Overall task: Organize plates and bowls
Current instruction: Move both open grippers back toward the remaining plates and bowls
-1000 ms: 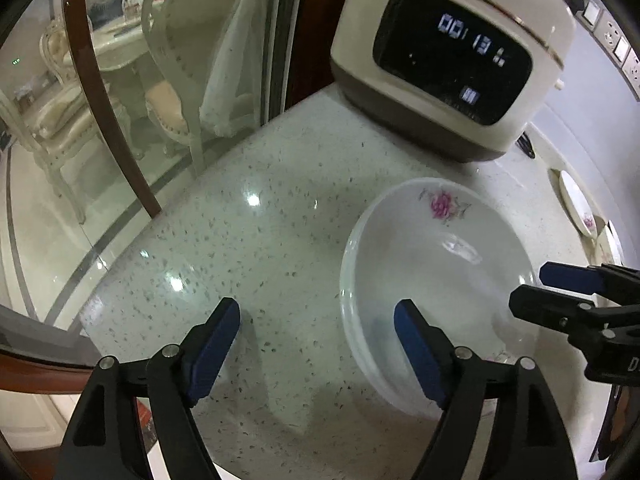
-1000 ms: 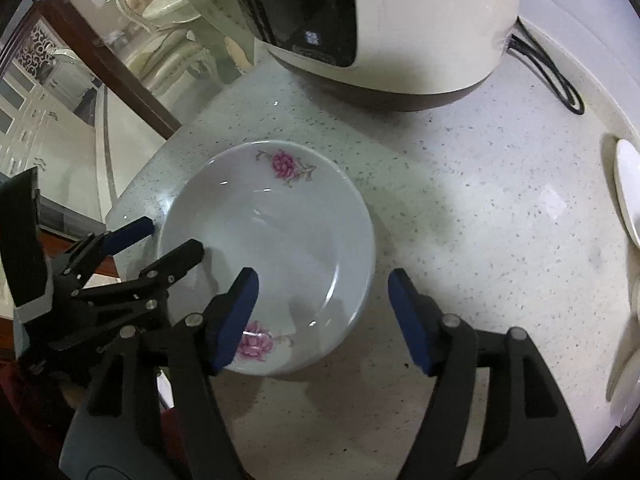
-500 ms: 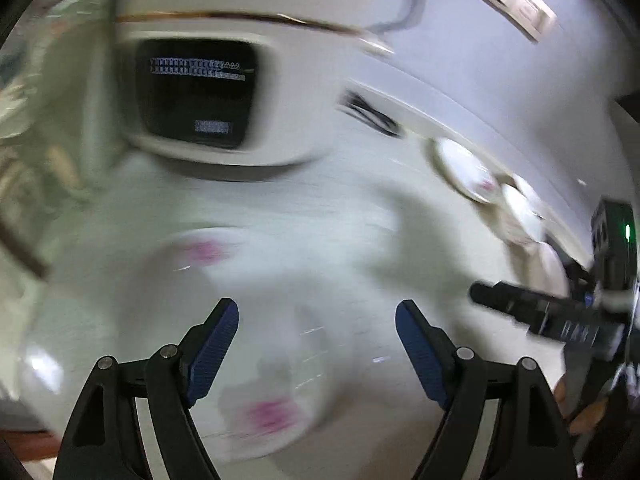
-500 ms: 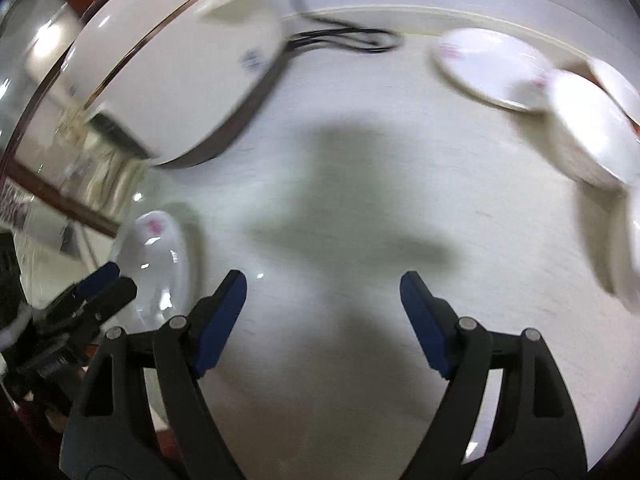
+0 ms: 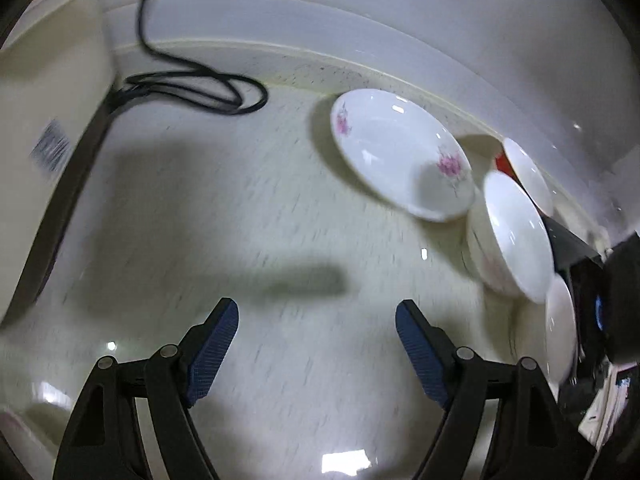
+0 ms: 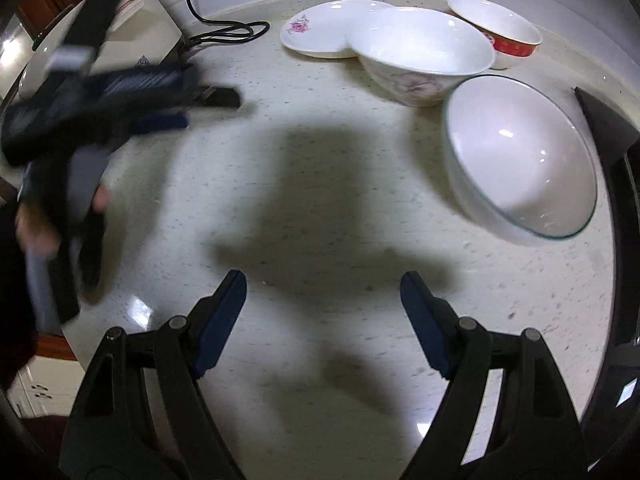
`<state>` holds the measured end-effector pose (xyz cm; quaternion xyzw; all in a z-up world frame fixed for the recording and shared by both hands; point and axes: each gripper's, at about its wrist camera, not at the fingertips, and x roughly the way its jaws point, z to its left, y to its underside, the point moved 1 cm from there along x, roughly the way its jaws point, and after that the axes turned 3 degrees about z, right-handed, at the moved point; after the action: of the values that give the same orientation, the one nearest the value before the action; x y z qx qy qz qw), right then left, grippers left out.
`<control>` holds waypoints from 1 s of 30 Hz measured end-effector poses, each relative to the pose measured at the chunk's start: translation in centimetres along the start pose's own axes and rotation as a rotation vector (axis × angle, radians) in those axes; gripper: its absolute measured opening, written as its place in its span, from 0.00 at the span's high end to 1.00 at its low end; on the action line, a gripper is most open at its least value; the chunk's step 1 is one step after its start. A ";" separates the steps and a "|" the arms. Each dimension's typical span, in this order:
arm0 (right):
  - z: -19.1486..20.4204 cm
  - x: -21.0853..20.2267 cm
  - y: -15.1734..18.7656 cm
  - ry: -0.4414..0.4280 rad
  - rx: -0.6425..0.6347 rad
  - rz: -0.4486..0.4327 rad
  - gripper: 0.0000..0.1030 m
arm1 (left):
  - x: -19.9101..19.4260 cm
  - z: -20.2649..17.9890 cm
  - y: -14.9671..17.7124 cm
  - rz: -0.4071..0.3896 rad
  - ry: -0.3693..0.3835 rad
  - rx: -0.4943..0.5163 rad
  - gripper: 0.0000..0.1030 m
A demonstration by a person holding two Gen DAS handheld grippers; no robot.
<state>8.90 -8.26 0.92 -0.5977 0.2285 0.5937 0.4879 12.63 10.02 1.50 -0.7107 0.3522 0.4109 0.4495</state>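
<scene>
Bowls and a plate crowd the back wall — black cable beside them — both grippers gape empty.

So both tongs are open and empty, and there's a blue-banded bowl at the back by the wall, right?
Not quite: the banded bowl by the wall is red, not blue, as the right wrist view shows. Both the left tongs and right tongs are indeed open and empty.
</scene>
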 end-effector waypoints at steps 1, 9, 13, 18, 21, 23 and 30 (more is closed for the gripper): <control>-0.1 0.0 0.0 0.004 -0.016 0.001 0.21 | 0.5 -0.2 -0.6 0.003 -0.008 -0.003 0.21; -1.7 1.4 -0.1 -0.001 -0.059 0.033 0.11 | 3.9 -1.1 -5.5 0.004 -0.123 -0.050 0.20; -2.1 1.9 -0.5 -0.013 -0.078 0.025 0.08 | 4.9 -1.5 -6.5 -0.021 -0.218 -0.005 0.21; -2.7 2.4 -0.5 -0.012 -0.086 0.012 0.03 | 3.8 -0.1 -5.9 -0.041 -0.192 -0.114 0.20; -2.9 2.5 -0.7 -0.010 -0.083 0.007 0.00 | 3.0 0.0 -6.0 -0.094 -0.164 -0.161 0.20; -2.6 2.8 -0.8 0.005 -0.097 0.010 0.00 | 3.3 0.0 -6.6 -0.096 -0.197 -0.159 0.20; -2.5 3.0 -0.7 0.015 -0.110 0.013 0.00 | 1.8 0.8 -7.7 -0.177 -0.150 -0.225 0.20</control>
<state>11.28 -9.18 -2.11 -0.6263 0.2030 0.6042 0.4488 19.84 13.18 2.34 -0.7520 0.2052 0.4585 0.4267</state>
